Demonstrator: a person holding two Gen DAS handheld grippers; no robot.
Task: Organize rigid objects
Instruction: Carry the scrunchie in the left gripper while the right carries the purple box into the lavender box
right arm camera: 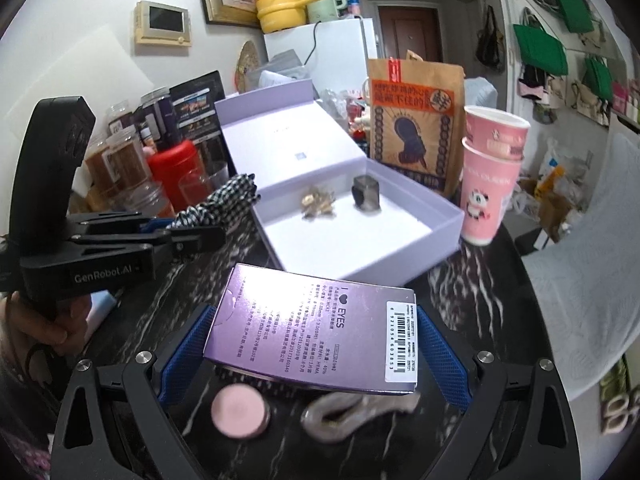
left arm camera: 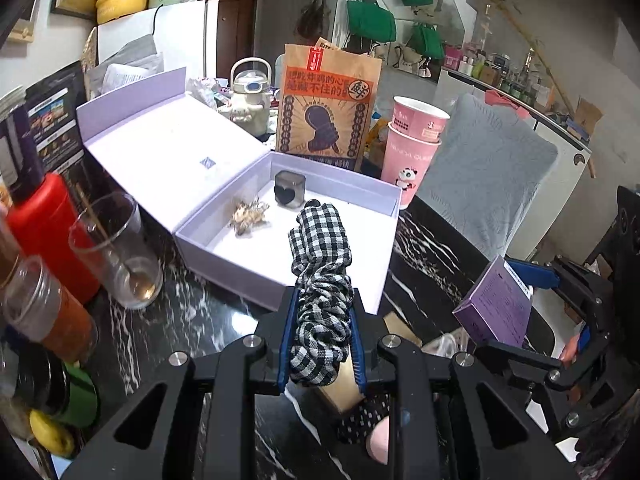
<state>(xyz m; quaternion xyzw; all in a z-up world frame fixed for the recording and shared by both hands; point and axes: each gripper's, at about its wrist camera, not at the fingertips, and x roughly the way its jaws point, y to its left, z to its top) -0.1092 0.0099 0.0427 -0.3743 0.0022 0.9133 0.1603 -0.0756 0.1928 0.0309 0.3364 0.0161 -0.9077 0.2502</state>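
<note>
My left gripper is shut on a black-and-white checked scrunchie, held up in front of the open lilac gift box. The same scrunchie and left gripper appear at the left of the right wrist view. My right gripper is shut on a purple carton with a barcode, lifted above the dark marble table. That carton also shows at the right of the left wrist view. Inside the box lie a gold hair clip and a small dark cube with a heart.
Stacked pink paper cups and a brown paper bag stand behind the box. A drinking glass, a red canister and jars crowd the left. A pink round compact and a grey hair clip lie on the table below the carton.
</note>
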